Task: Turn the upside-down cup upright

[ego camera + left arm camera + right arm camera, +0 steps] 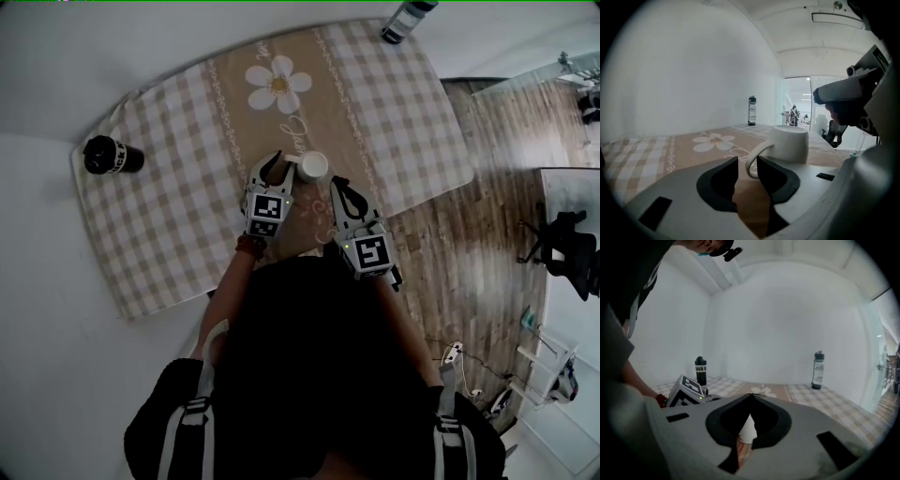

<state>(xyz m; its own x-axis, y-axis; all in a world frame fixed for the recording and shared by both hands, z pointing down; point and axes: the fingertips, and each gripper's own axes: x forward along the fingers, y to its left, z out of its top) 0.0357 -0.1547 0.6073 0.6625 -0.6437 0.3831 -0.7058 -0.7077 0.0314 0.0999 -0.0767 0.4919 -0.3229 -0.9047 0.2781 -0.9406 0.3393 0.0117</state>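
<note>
White cup [314,166] on the cloth-covered desk [169,225], near its middle and just short of the printed daisy [278,84]. It appears to stand mouth down with its flat base uppermost, as the task implies.

Left gripper [278,165]: jaws moderately apart, with the cup's handle [753,157] threaded between them. The loop lies closer to one pad, and a gap shows on the other side, so nothing is clamped yet.

Right gripper [339,190]: jaws closed together on nothing, held just beside the cup. In the right gripper view, the cup's pale wall shows only through the slit beyond the tips.

A black bottle [112,155] stands at one end of the cloth and a second bottle [408,19] at the far edge. Both are well apart from the cup.

Handling, as judged from here:
- The cup looks like glazed ceramic: rigid, moderately heavy for its size, smooth and rather slippery, and liable to chip if dropped on its rim.
- The handle is the natural hold, since its loop keeps the pads from sliding off.
- The body hangs off to one side of that hold, so it will tend to swing while it is being turned over.
- A firm pinch near where the handle joins the wall should limit that swing.
- The soft cloth offers some cushioning when the cup is set down.
</note>
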